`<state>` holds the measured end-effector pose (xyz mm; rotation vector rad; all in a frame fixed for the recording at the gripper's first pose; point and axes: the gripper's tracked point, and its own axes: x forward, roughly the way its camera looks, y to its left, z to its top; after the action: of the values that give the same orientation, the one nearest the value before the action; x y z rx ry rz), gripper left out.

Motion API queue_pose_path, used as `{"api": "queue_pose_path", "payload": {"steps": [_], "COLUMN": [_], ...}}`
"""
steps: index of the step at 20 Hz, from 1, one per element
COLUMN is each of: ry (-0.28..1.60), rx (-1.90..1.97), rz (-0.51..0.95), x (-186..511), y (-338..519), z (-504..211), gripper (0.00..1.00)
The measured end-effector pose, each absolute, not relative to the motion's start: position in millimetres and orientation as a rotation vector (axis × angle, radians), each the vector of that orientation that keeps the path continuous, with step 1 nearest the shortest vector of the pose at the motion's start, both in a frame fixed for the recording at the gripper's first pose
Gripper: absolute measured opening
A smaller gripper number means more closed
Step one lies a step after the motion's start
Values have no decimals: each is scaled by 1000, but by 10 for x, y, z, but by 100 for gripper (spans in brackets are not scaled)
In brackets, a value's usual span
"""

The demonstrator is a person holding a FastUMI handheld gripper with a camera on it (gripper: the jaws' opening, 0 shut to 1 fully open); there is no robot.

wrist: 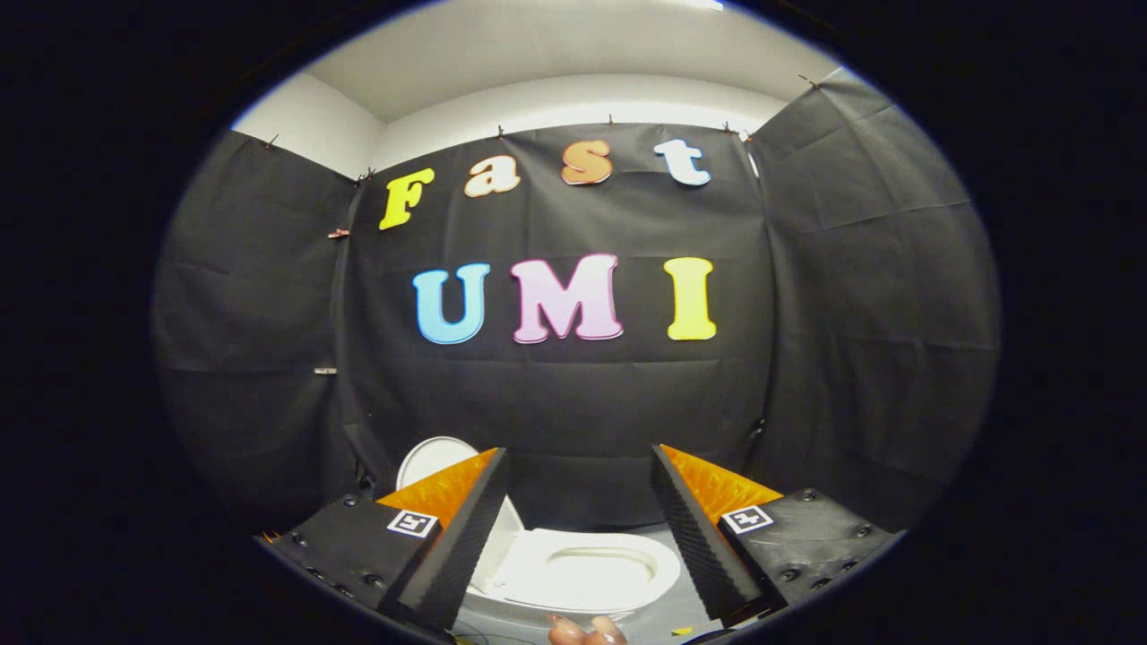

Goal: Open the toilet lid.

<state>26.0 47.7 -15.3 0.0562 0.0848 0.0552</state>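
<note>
1. Two fingers of the gripper (578,528) stand wide apart with nothing between them, raised well above the white ceramic toilet (573,573), which sits low between the fingers and beyond their tips.

2. Its white oval plastic toilet lid (435,461) already stands upright at about 10 o'clock from the bowl, partly hidden behind the left finger. The seat ring (587,566) lies flat with the bowl opening exposed, so I judge the task is done or nearly so.

3. Held this high, clear of the lid and spread, the gripper looks like it is at rest or backing off, not reaching; nothing is pressed or pinched.

4. Fingertips of a person's hand (587,632) peek in at 6 o'clock, just below the bowl's front rim, likely the hand carrying the gripper.

5. Around the toilet lies a grey floor (659,618), with a small yellow scrap (683,631) at about 5 o'clock from the bowl.

6. Black cloth booth walls (860,296) close in on three sides, clipped along their top edge; above them run a white wall (573,98) and ceiling.
</note>
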Motion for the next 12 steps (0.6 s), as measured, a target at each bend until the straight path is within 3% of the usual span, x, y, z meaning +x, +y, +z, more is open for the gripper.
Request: {"api": "queue_pose_path", "payload": {"steps": [12], "ry": [-23], "rx": [150], "rz": [-62], "x": [-285], "y": [-609], "z": [161], "gripper": [99]}}
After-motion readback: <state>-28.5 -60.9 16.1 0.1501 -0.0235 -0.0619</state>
